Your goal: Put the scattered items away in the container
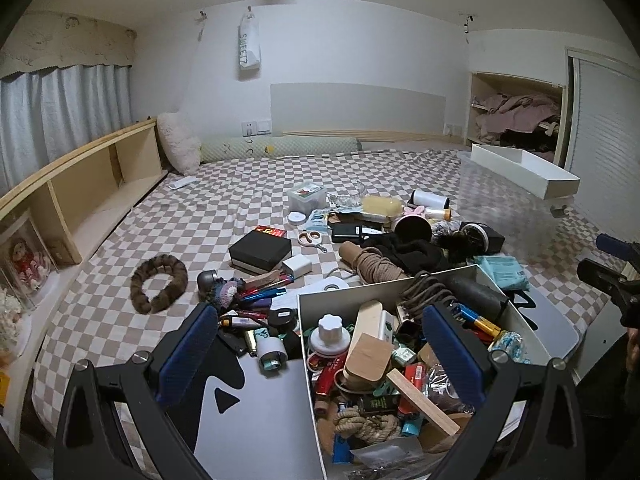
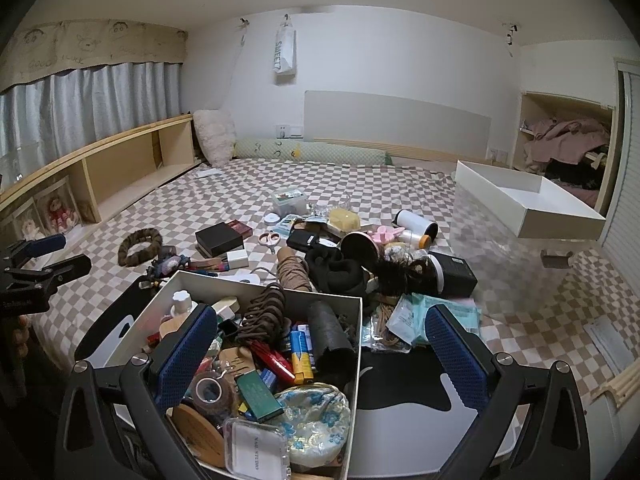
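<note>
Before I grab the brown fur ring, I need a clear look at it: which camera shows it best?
The left wrist view: the fur ring lies unobstructed on the checkered bedspread, larger and nearer. The right wrist view shows the whole ring too, but smaller and farther off.

Both wrist cameras hover close above the near box [image 1: 384,288], facing the far headboard [image 2: 396,120], sharing the cluttered bed [image 1: 224,200].

A full box [image 1: 472,276] sits near on the bed [image 1: 192,216]; loose items [image 1: 360,232] lie behind it.
</note>
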Demonstrator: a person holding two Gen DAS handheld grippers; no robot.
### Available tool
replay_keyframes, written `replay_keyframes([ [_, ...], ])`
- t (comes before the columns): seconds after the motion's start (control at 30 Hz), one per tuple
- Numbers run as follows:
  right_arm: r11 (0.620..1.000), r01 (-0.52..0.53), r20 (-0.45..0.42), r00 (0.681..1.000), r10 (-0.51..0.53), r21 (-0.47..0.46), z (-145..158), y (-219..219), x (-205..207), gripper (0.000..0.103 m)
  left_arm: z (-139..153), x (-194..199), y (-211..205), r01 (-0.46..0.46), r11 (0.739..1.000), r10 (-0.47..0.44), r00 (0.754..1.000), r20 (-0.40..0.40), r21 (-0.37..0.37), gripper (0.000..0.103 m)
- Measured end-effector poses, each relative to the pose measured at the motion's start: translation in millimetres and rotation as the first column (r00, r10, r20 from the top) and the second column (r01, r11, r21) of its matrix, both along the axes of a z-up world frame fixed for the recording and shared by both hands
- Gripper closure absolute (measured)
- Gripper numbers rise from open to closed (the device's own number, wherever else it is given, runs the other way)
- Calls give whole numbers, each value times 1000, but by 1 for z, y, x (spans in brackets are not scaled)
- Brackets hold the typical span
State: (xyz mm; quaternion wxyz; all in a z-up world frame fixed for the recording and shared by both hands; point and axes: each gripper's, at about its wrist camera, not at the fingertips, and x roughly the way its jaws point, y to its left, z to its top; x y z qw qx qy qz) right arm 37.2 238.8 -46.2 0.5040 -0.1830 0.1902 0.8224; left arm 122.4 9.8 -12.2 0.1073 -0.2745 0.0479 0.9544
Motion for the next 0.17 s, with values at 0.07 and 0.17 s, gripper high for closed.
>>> replay_keyframes([
  [0.07,1000,0,3,1000,0,-1,0,0,-1,0,0,0,-1,-5,1000,5,1000,1,-2,0],
  [0.17,1000,0,7,1000,0,-1,-1,0,-2,0,0,0,-2,-15,1000,15,1000,2,1,0],
])
